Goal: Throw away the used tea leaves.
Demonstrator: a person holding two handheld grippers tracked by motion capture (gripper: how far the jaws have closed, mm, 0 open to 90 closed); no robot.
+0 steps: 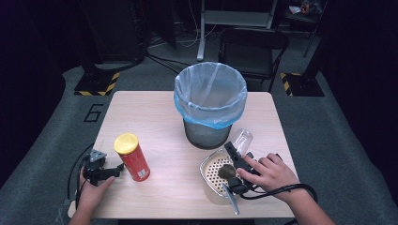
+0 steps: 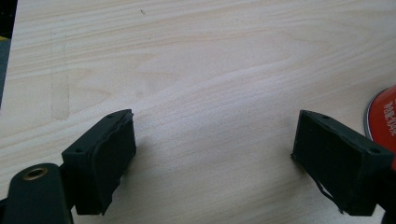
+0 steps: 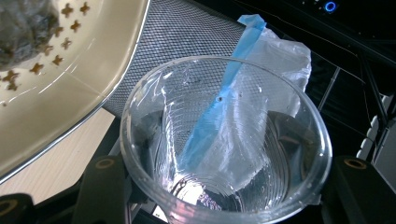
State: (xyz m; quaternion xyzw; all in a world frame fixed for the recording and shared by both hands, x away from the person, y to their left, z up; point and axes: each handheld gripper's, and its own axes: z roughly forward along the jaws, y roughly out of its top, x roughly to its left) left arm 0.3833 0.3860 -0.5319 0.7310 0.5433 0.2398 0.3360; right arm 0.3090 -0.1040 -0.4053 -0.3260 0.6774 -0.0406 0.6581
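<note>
the right gripper is clenched on a clear plastic cup, its two jaws pressing the sides near the rim. the cup lies tilted just beside the foot of the bin, its long axis running from the hand toward the bin, mouth turned back to the gripper. the bin's open top sits above and just beyond the cup, so i judge the coming move is a lift up and over the rim. the left gripper rests released on the table, beside the red can, well apart from the cup
</note>
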